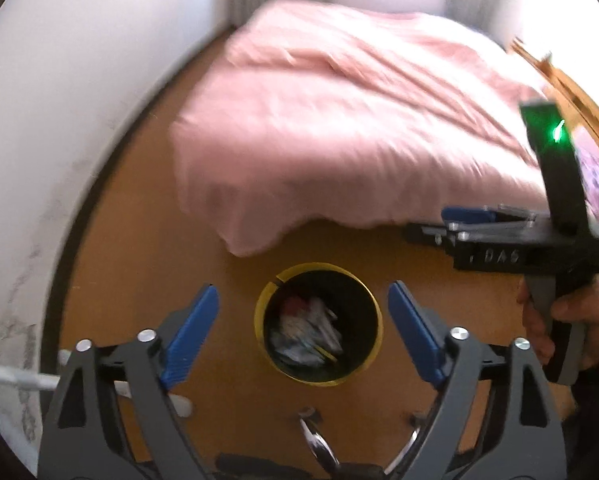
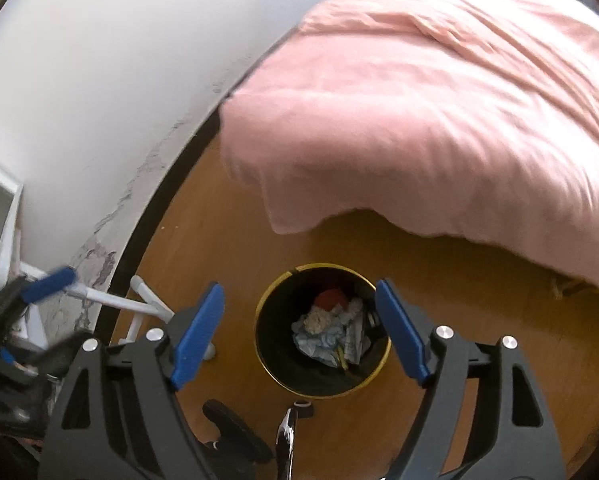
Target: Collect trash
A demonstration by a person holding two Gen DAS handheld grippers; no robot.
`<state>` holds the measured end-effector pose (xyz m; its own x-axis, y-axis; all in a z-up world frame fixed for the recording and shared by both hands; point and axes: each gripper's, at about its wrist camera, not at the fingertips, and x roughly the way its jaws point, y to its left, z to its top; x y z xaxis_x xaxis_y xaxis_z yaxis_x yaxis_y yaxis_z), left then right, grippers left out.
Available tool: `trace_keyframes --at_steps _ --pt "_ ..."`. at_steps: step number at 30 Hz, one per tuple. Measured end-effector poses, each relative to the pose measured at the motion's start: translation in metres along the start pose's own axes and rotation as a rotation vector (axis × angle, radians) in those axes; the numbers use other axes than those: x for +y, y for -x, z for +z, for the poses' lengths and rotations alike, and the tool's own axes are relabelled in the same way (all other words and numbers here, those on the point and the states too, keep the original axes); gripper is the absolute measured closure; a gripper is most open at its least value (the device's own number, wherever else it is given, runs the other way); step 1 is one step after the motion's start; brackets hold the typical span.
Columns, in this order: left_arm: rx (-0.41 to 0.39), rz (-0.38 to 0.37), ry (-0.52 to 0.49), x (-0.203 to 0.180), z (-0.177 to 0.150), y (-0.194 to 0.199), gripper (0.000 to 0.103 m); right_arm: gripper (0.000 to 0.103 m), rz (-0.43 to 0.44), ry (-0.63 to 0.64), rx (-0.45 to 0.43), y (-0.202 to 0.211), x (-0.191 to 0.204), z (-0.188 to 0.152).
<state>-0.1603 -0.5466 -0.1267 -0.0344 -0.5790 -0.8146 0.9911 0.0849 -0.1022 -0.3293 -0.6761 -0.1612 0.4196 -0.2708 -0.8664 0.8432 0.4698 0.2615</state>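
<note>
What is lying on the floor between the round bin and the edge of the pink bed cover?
Nothing: bare wooden floor separates bin and bed cover, as both wrist views show.

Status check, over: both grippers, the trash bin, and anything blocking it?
Left gripper open, empty. Right gripper open, empty. Trash bin on floor below both, crumpled trash inside. Nothing blocking the bin.

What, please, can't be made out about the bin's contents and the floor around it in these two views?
- Left wrist: trash in the bin is motion-blurred; no item identifiable.
- Right wrist: crumpled papers show, but lower layers are hidden beneath them.
- Both: floor nearest the camera is blocked by the gripper frames.
</note>
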Motion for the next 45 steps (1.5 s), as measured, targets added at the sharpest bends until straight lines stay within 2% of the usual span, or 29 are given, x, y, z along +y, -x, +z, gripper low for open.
trace_keyframes --at_steps 1,3,6,8,12,15,19,24,28,31,39,45 --pt "-0.032 0.020 0.026 0.006 0.001 0.014 0.012 0.027 0.005 0.037 -0.015 0.004 0.013 0.006" --pt "-0.099 0.068 0.085 0.025 0.000 0.053 0.011 0.027 0.013 0.100 -0.042 0.012 0.040 0.016" --pt "-0.158 0.159 0.138 0.051 -0.007 0.101 0.010 0.027 0.073 0.213 -0.074 0.022 0.096 0.033" --pt "-0.177 0.244 0.183 0.075 -0.018 0.134 0.010 0.027 0.136 0.310 -0.097 0.029 0.148 0.040" --pt "-0.190 0.414 0.343 0.132 -0.060 0.198 0.010 0.026 0.244 0.486 -0.117 0.037 0.246 0.036" --pt "-0.201 0.539 0.490 0.175 -0.108 0.246 0.010 0.026 0.334 0.620 -0.109 0.041 0.323 0.018" --pt "-0.195 0.690 0.620 0.209 -0.169 0.295 0.010 0.026 0.443 0.782 -0.092 0.047 0.415 -0.020" --pt "-0.187 0.835 0.769 0.232 -0.244 0.350 0.010 0.026 0.550 0.910 -0.058 0.054 0.494 -0.071" --pt "-0.196 0.910 0.858 0.234 -0.296 0.389 0.010 0.026 0.597 0.975 -0.050 0.066 0.531 -0.109" --pt "-0.204 0.936 0.901 0.232 -0.322 0.407 0.010 0.025 0.610 1.009 -0.042 0.069 0.548 -0.128" --pt "-0.229 0.960 0.933 0.233 -0.347 0.427 0.010 0.024 0.596 1.068 -0.051 0.071 0.561 -0.147" --pt "-0.242 0.985 0.922 0.228 -0.348 0.432 0.010 0.024 0.597 1.064 -0.064 0.074 0.557 -0.146"
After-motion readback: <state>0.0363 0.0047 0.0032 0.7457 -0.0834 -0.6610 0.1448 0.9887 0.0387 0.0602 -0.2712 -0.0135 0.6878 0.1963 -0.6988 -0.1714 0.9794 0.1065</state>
